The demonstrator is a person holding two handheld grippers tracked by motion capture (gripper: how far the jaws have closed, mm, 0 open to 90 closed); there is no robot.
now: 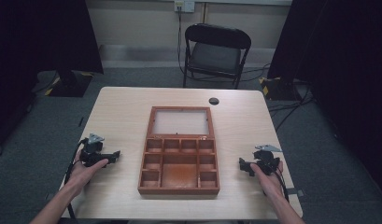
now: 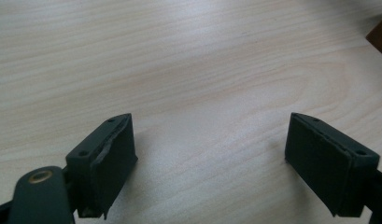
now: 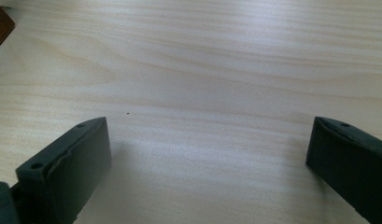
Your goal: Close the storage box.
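A brown wooden box (image 1: 179,161) lies open in the middle of the table, its glass-paned lid (image 1: 181,121) folded flat toward the far side and its tray split into several small compartments. My left gripper (image 1: 115,154) rests on the table left of the box, jaws open and pointing at it. In the left gripper view the gripper (image 2: 212,154) holds nothing, and a corner of the box (image 2: 379,35) shows at top right. My right gripper (image 1: 242,164) rests right of the box, open; its own view shows the gripper (image 3: 207,158) over bare wood and a box corner (image 3: 1,25).
The light wooden table (image 1: 118,107) has a round black cable grommet (image 1: 214,101) near its far edge. A black folding chair (image 1: 216,51) stands behind the table. Dark curtains hang at both sides, with cables on the grey floor.
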